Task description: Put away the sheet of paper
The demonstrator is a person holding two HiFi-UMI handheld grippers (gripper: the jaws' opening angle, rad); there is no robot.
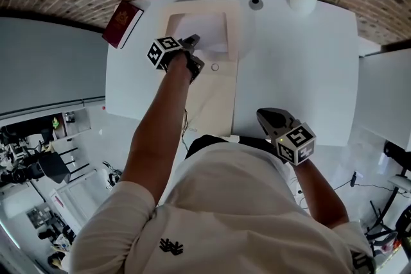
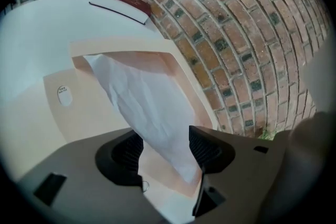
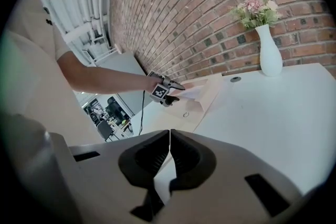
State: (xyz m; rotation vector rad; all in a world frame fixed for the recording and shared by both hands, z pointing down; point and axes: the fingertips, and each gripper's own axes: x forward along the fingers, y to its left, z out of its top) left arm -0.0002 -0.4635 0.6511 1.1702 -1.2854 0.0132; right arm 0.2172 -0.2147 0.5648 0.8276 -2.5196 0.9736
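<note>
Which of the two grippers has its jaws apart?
The left gripper: its jaws stand wide apart with the sheet of paper between them, while those of the right gripper are closed together, empty.

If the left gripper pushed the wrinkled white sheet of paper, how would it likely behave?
Probably floppy: the wrinkled white sheet of paper bends between the left gripper's open fingers rather than lying flat. Likely thin and light, so a push may buckle it against the beige paper folder instead of sliding it cleanly.
</note>
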